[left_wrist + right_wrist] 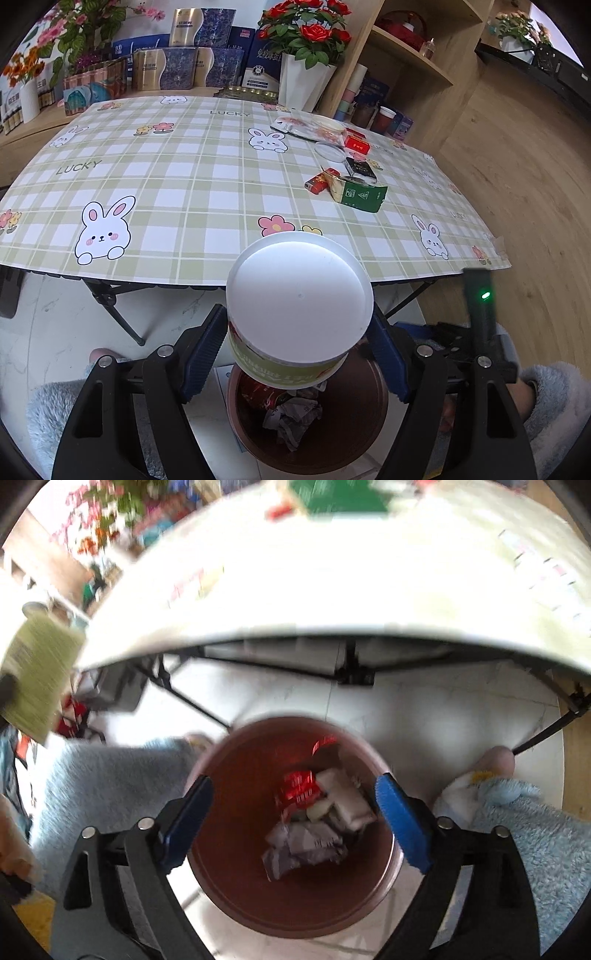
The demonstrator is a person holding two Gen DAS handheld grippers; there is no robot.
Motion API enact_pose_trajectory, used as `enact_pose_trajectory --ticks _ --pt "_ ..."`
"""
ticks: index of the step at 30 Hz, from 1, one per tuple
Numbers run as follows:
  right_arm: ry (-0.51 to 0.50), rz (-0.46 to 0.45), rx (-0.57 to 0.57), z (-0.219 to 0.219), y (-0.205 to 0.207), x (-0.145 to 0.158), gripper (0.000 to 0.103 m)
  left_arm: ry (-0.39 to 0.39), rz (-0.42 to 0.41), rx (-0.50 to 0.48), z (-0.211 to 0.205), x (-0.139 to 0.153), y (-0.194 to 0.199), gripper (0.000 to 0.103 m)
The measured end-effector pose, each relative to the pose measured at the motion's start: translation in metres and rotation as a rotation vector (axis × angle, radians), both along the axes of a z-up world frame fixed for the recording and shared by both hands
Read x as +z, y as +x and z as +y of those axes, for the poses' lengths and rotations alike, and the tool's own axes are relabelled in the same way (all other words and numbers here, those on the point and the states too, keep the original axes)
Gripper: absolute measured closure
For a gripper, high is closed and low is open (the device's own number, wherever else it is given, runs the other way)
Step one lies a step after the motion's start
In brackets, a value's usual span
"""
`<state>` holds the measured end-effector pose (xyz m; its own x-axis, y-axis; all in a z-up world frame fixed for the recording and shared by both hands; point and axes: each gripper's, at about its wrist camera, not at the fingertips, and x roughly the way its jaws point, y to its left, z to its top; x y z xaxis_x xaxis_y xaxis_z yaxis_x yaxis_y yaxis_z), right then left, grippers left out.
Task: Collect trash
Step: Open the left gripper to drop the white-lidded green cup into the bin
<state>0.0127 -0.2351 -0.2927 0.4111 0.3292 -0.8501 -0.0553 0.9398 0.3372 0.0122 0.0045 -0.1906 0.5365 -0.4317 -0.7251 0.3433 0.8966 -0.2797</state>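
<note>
left gripper clamped on white-lidded green paper tub; right gripper apart, empty. centre over round brown plastic bin before releasing.

A white-lidded paper cup with a green band sits clamped between the left tongs, above a brown bin holding crumpled wrappers and red packets.

A: Item one? 
B: Green-and-white checked tablecloth printed with rabbits and "LUCKY".
A: Behind it? 
B: Red artificial roses in a white faceted vase; gold-and-blue gift boxes stacked beside it.
A: To the right? 
B: Light wooden shelf unit, with paper cups at its foot.
</note>
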Motion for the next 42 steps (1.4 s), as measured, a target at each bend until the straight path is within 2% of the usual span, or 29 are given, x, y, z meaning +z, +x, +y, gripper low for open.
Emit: enact_pose_trajectory --ticks 4,10,13,16,19,23,30,35,40,42 --pt "-0.026 -0.131 -0.036 -0.01 -0.007 0.032 0.006 -0.001 -0.004 -0.005 -0.001 0.0 -0.002 0.03" --pt "-0.095 -0.339 -0.067 -0.021 -0.02 0.072 0.006 0.016 0.012 -0.041 -0.007 -0.004 -0.002 0.03" --pt "-0.114 -0.388 -0.091 -0.03 -0.026 0.08 0.006 0.025 0.023 -0.094 -0.014 -0.009 -0.002 0.03" --pt "-0.148 -0.432 -0.107 -0.037 -0.031 0.084 0.006 0.078 -0.008 -0.172 -0.025 -0.011 -0.004 0.03" --pt "-0.169 -0.447 -0.113 -0.042 -0.037 0.078 0.006 0.122 -0.036 -0.24 -0.034 -0.015 -0.002 0.03" --pt "-0.186 -0.411 -0.147 -0.046 -0.035 0.065 0.006 0.126 -0.015 -0.279 -0.038 -0.029 0.002 0.03" --pt "-0.209 -0.393 -0.19 -0.048 -0.031 0.056 0.006 0.135 0.053 -0.292 -0.043 -0.062 0.0 0.03" --pt "-0.222 -0.386 -0.193 -0.046 -0.029 0.052 0.006 0.148 0.087 -0.29 -0.044 -0.075 0.003 0.03" --pt "-0.241 -0.389 -0.168 -0.039 -0.03 0.051 0.006 0.148 0.132 -0.241 -0.04 -0.087 0.01 0.029" --pt "-0.249 -0.394 -0.153 -0.036 -0.031 0.051 0.006 0.129 0.125 -0.234 -0.038 -0.085 0.01 0.026"
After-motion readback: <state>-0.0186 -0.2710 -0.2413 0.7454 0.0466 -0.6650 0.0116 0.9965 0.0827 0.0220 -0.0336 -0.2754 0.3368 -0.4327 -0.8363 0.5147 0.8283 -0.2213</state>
